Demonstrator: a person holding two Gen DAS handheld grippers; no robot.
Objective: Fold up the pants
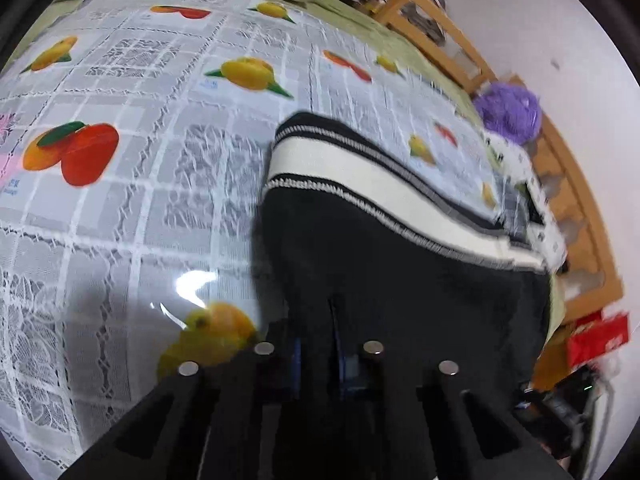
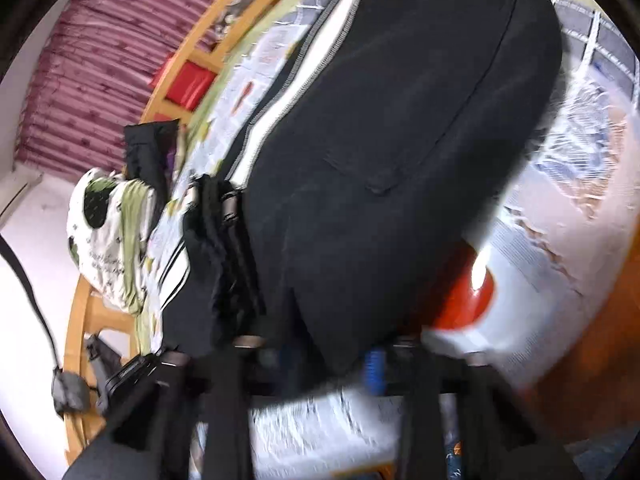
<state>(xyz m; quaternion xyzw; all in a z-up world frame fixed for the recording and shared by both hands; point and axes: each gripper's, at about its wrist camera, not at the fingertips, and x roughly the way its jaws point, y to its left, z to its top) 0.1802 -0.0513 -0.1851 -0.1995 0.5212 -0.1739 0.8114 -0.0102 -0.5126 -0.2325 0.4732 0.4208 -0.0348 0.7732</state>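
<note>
The pants [image 1: 380, 264] are black with a cream side stripe edged in black and white. They lie on the table with the fruit-print cloth [image 1: 132, 184]. My left gripper [image 1: 320, 344] is shut on the near edge of the black fabric. In the right wrist view the pants [image 2: 400, 128] fill the middle, with a back pocket showing. My right gripper [image 2: 324, 356] is shut on the fabric's near edge, lifting it a little above the cloth. The left gripper [image 2: 224, 240] shows at the pants' left side in that view. Both views are motion-blurred.
A purple fluffy thing [image 1: 510, 110] sits at the table's far right corner. A wooden rail frame [image 1: 440, 32] runs behind the table. A patterned bag [image 2: 108, 236] hangs at the table's edge. A maroon curtain [image 2: 100, 64] and white wall lie beyond.
</note>
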